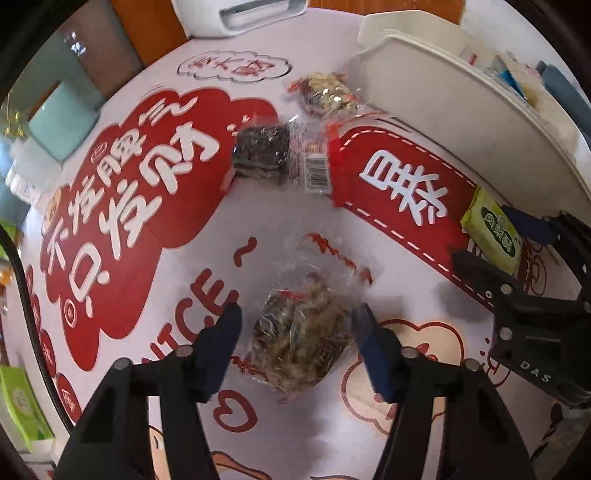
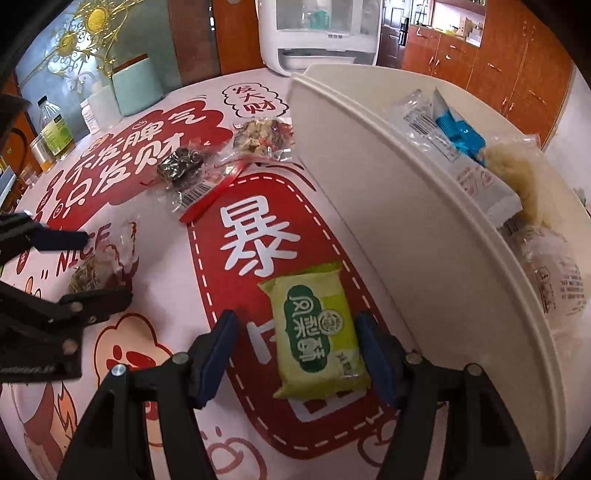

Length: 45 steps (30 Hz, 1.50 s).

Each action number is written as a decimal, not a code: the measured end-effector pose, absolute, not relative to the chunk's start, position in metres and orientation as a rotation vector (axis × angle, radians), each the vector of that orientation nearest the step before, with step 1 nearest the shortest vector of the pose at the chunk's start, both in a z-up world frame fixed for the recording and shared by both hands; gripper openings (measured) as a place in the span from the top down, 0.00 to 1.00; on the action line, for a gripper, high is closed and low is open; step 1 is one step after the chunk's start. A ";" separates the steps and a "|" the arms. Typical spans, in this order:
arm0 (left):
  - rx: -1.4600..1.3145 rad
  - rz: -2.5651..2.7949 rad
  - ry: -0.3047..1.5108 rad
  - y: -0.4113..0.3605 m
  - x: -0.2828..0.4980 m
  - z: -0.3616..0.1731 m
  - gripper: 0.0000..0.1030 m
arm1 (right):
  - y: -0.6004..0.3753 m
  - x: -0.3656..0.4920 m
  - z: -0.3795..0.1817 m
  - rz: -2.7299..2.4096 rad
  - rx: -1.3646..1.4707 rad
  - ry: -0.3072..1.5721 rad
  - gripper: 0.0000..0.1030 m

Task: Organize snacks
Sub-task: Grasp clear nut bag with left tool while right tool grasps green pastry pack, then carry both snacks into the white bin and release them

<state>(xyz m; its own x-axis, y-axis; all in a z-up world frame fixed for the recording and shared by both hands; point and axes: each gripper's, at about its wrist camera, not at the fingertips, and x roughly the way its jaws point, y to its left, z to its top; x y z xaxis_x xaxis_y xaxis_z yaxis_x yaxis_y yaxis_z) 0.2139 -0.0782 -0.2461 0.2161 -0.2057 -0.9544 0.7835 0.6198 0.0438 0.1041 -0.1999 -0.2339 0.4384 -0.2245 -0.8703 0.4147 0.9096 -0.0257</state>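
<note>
Spreading under everything: red-and-white printed tablecloth (image 2: 258, 206) on a round table, wooden cabinets behind.

Nearest, straddling a clear nut pack (image 1: 303, 339) with left gripper (image 1: 299, 332), jaws gaping, pads just off both sides, gripping nothing yet; likely lining up for a squeeze. Likewise bracketing a green pastry pack (image 2: 317, 332) with right gripper (image 2: 295, 343), wide open, right pad about touching the wrapper, left pad apart; pack lying flat beside the white bin (image 2: 406, 221), presumably bound for it.

Farther out, waiting on the cloth: dark pack (image 1: 262, 151) and mixed pack (image 1: 325, 94), overlapping red-edged wrappers blurring their edges. Already sitting in the bin: blue pack (image 2: 458, 136) and pale ones, partly hidden by the wall. Looming at the far edge, white appliance (image 2: 317, 33), cropped.
</note>
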 end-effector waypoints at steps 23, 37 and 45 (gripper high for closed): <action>0.051 -0.501 1.181 -0.018 0.124 -0.183 0.60 | -0.194 0.069 -0.171 -0.096 0.367 0.964 0.65; 0.098 -0.706 0.984 -0.125 0.122 -0.071 0.59 | -0.262 0.022 -0.063 -0.241 0.334 0.694 0.64; 0.136 -0.782 0.890 -0.194 0.130 -0.026 0.59 | -0.326 0.022 -0.005 -0.402 0.316 0.570 0.64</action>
<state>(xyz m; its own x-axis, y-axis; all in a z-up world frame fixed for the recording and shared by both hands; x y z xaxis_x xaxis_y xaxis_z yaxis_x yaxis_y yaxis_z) 0.1304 -0.1944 -0.0258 0.3778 -0.5556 -0.7407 0.6629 0.7208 -0.2025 0.0217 -0.3260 -0.0047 0.7680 -0.2783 -0.5768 0.4500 0.8754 0.1768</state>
